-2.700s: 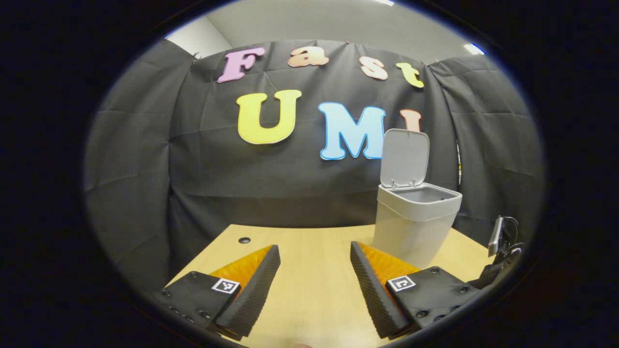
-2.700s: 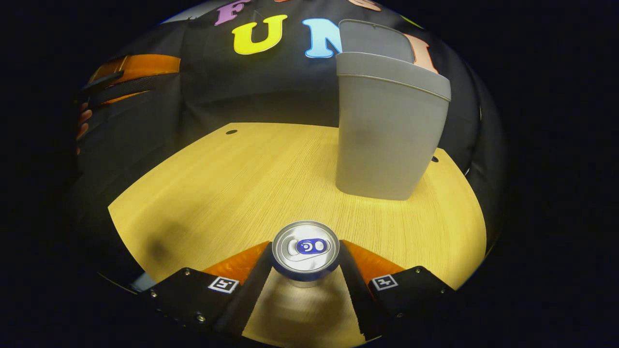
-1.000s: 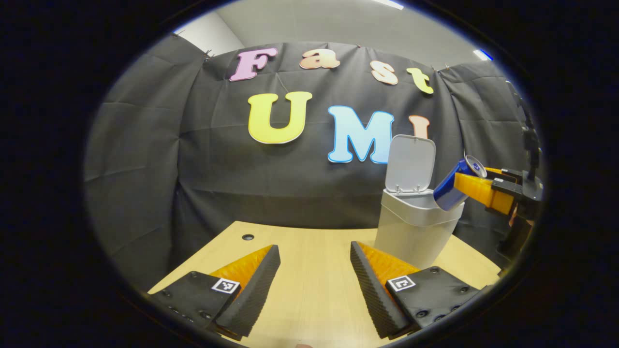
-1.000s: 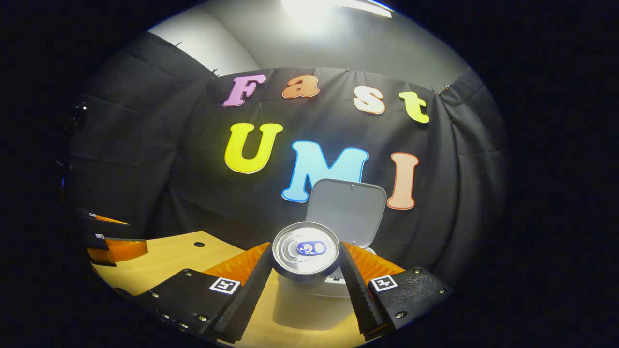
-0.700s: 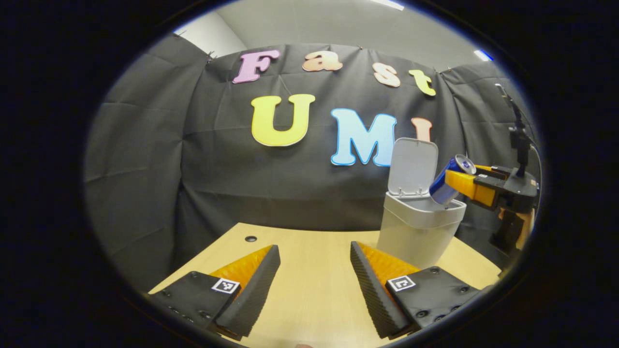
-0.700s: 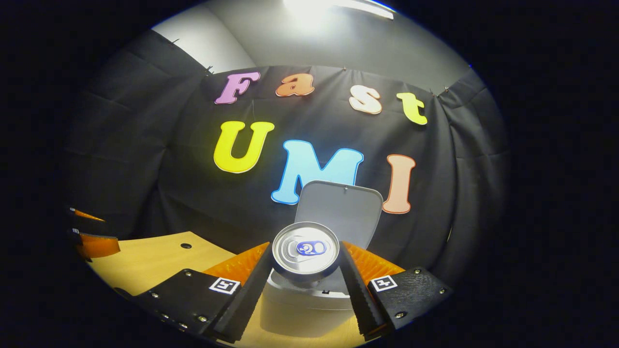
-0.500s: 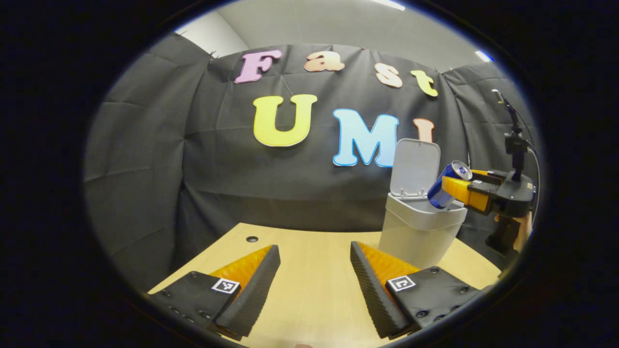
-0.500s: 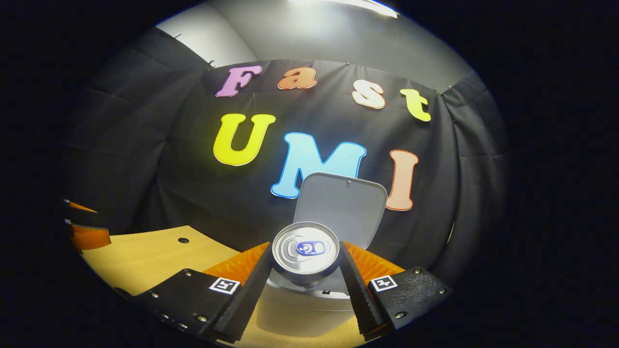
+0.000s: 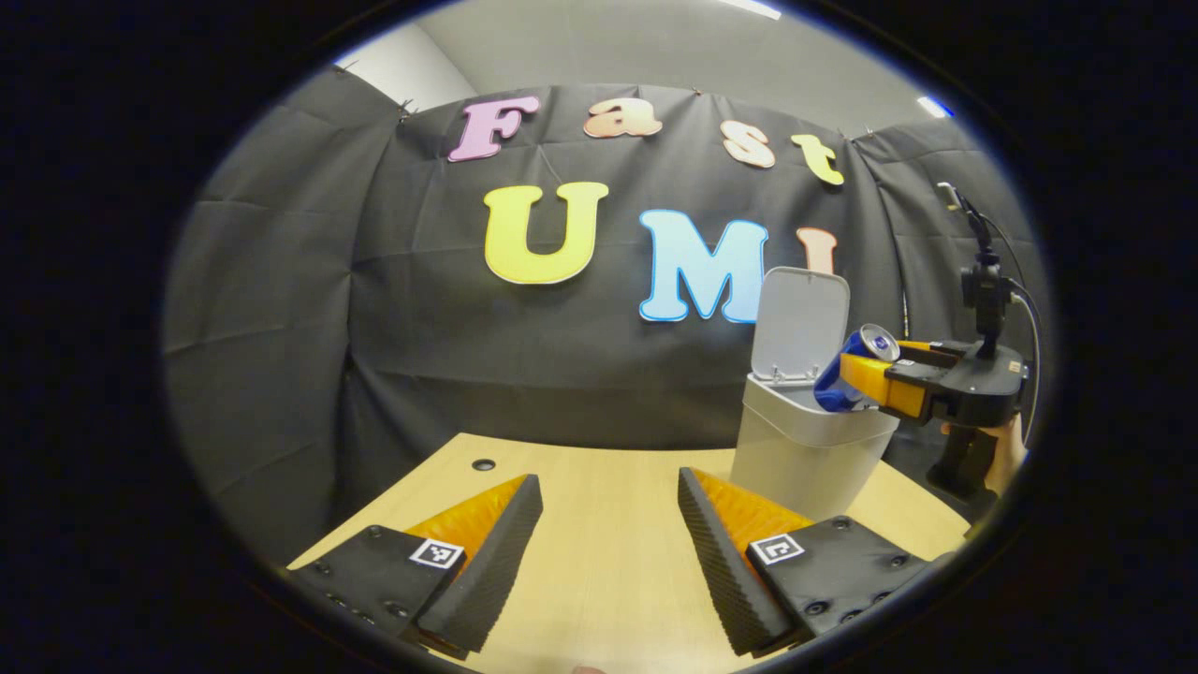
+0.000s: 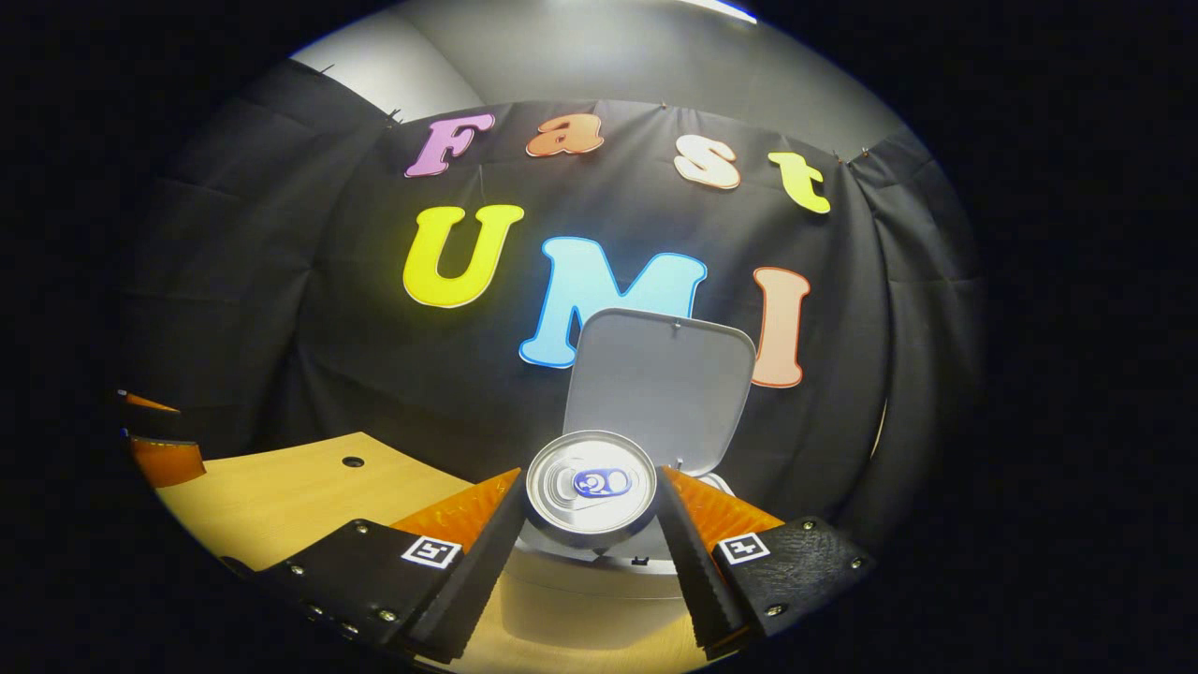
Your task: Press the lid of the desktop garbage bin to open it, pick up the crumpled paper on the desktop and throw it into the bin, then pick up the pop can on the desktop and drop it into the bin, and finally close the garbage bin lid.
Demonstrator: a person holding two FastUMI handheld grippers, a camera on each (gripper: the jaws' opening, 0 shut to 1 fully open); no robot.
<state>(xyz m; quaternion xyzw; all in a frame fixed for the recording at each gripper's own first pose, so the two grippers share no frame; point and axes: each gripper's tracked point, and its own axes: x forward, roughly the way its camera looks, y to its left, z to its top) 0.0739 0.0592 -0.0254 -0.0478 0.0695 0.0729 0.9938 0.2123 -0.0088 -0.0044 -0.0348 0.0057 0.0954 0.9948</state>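
A pale grey bin (image 9: pixel 805 449) stands on the wooden desk at the right, its lid (image 9: pixel 800 323) tipped up. My right gripper (image 10: pixel 591 524) is shut on a blue pop can (image 10: pixel 590 487), whose silver top faces the camera. In the left gripper view the can (image 9: pixel 842 370) hangs tilted over the bin's open mouth, held by the right gripper (image 9: pixel 875 374) with a hand (image 9: pixel 1006 449) behind it. In the right gripper view the raised lid (image 10: pixel 660 384) stands just beyond the can and the bin's rim (image 10: pixel 580 571) lies under it. My left gripper (image 9: pixel 608 534) is open above the desk, nothing between its fingers.
The wooden desk (image 9: pixel 599 524) has a small round hole (image 9: pixel 483 464) near its far left corner. Black cloth closes the booth behind and on both sides. In the right gripper view, part of the left gripper (image 10: pixel 159 449) shows at the far left.
The right gripper has lifted the can off the desk, carried it to the bin and lowered it slightly over the opening. The left gripper has barely moved.
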